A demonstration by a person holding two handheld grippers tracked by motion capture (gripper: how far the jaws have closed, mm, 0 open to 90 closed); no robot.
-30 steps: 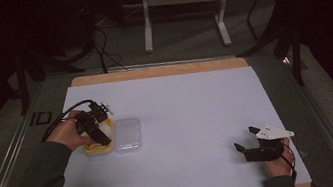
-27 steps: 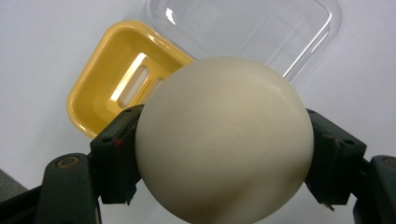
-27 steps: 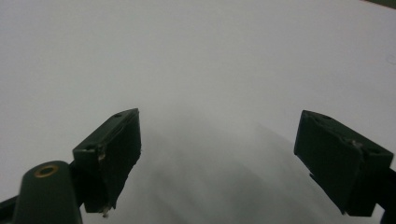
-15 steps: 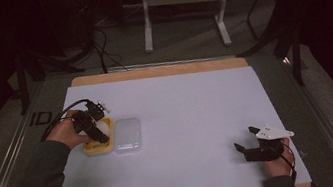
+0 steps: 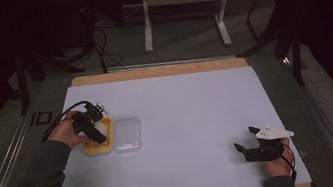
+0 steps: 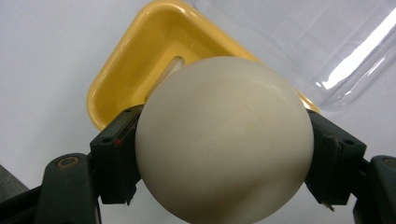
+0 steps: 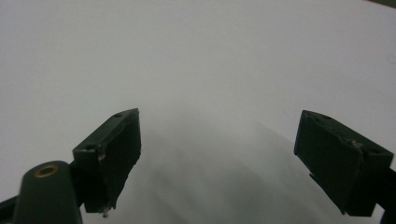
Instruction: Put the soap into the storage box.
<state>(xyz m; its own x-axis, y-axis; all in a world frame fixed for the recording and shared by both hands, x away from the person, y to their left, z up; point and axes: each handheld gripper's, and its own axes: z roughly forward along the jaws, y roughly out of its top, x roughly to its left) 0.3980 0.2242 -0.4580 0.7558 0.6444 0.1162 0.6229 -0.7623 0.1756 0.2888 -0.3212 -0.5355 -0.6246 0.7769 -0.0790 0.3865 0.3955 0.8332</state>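
Holding a cream-white ball (image 6: 224, 140) between its two black jaws, the left gripper (image 5: 93, 127) hung over the yellow dish (image 5: 98, 146) at the left side of the high view. In the left gripper view the ball sat low in the middle of the frame, with the pads pressing on its left and right flanks, and the dish (image 6: 121, 88) lay behind it toward the upper left. A clear plastic lid (image 5: 127, 134) lay just beside the dish, on its right side in the high view.

I judged that the grip was the weak point. The ball was round and smooth, and the pads touched it only on two small places, so a small turn of the hand could let it slip out. If the jaws let go while the ball was above the rim and not above the hollow, it would probably roll off onto the white table (image 5: 198, 114). The lid was very near, and a low gripper could push it away.

The right gripper (image 5: 255, 145) rested at the lower right of the high view, jaws spread wide with nothing between them, well apart from the dish.
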